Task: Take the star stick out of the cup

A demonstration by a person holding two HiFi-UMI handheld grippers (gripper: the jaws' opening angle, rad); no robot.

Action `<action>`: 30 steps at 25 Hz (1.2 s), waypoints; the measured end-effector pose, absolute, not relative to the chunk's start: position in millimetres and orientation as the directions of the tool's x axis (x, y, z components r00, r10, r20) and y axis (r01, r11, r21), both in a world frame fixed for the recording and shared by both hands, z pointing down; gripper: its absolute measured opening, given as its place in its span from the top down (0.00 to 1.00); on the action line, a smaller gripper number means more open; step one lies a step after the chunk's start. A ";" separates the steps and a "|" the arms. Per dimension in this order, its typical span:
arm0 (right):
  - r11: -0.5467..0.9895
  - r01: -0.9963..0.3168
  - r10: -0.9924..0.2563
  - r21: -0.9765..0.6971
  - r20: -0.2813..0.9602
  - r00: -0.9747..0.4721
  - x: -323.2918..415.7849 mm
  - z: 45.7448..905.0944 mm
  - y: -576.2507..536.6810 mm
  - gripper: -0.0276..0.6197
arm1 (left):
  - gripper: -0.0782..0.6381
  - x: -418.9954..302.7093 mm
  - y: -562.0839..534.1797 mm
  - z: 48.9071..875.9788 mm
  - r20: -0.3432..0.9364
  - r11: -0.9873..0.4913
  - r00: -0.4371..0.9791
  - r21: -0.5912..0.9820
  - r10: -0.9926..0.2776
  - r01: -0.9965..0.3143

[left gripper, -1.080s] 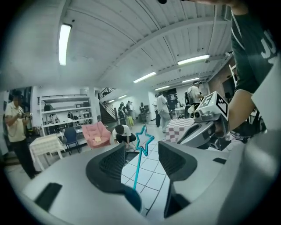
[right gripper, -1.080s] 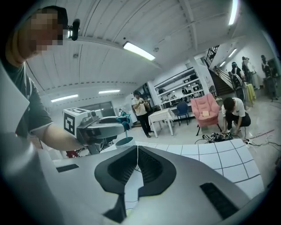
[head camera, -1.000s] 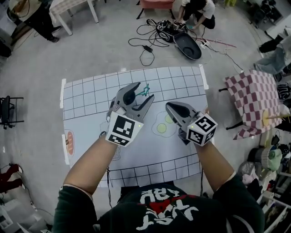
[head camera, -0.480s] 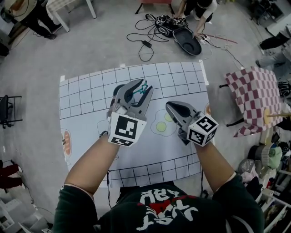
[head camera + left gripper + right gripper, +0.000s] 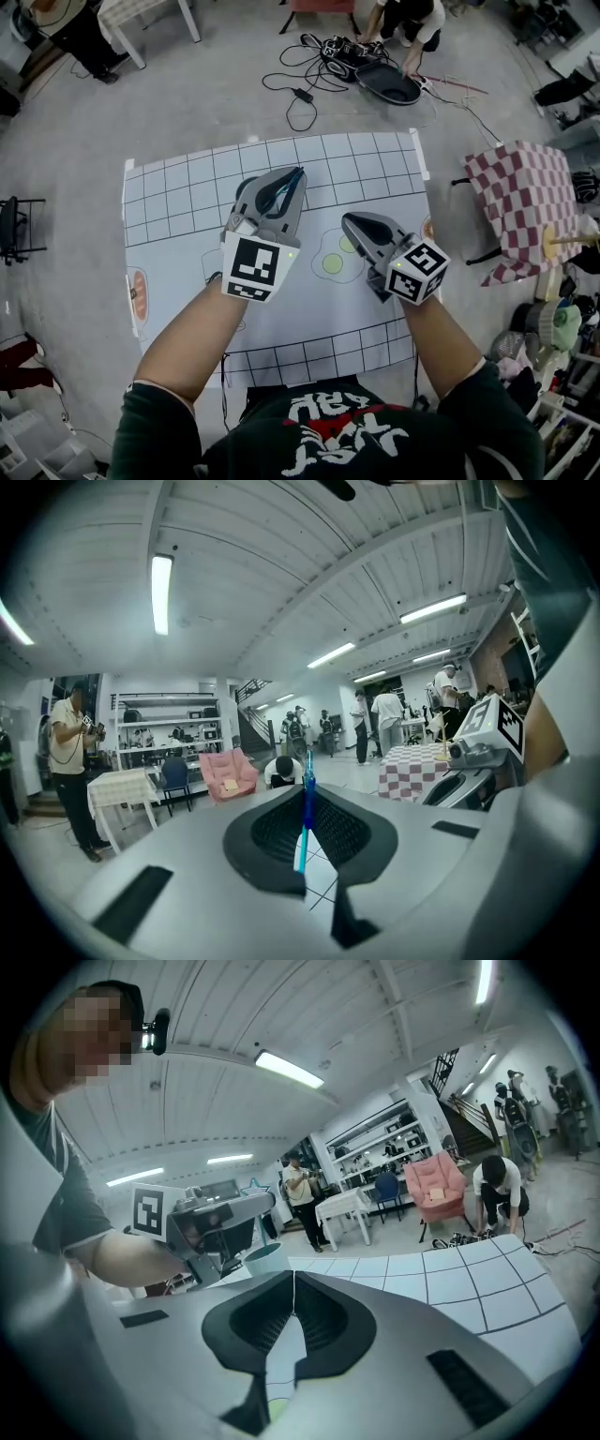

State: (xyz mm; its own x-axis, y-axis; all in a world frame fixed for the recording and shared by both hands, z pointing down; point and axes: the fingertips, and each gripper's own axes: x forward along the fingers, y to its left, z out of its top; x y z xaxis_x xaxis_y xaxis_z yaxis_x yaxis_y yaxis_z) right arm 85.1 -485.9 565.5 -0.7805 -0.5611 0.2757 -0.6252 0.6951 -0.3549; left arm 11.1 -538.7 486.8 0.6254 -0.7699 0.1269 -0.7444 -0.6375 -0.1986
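Observation:
The star stick is a thin teal-blue rod [image 5: 306, 810] standing upright between the pads of my left gripper [image 5: 307, 794]. The jaws are closing their last bit and pinch it. In the head view the left gripper [image 5: 296, 175] hovers over the middle of the grid mat and hides the cup under it. The right gripper view shows the pale teal cup [image 5: 265, 1258] on the mat just below the left gripper [image 5: 246, 1211], with the stick's star outline [image 5: 254, 1186] above it. My right gripper [image 5: 349, 218] is shut on nothing, to the right of the cup, over the fried-egg print.
A white grid mat [image 5: 187, 192] with a fried-egg print [image 5: 333, 263] covers the floor. A checked-cloth table [image 5: 525, 202] stands at the right. Cables and a black case [image 5: 386, 89] lie beyond the mat, where people crouch. A white table [image 5: 141, 19] is at the far left.
My left gripper's jaws, wide apart around the stick a second ago, have come together on it. The right gripper has stayed in place.

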 end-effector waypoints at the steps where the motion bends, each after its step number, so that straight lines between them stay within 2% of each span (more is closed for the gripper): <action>1: 0.695 -0.625 -0.561 -0.356 0.276 -0.781 85.0 565.2 -485.2 0.91 | 0.87 10.1 -538.3 485.4 0.123 -0.638 0.626 -0.192 -0.770 -0.746; 15: 0.701 -0.623 -0.565 -0.348 0.262 -0.782 80.0 547.4 -478.8 0.91 | 0.87 -1.7 -529.9 448.7 0.061 -0.649 0.648 -0.124 -0.760 -0.750; 30: 0.710 -0.633 -0.583 -0.309 0.247 -0.774 76.1 513.5 -467.9 0.91 | 0.87 -38.8 -516.8 374.2 -0.066 -0.634 0.632 0.007 -0.772 -0.774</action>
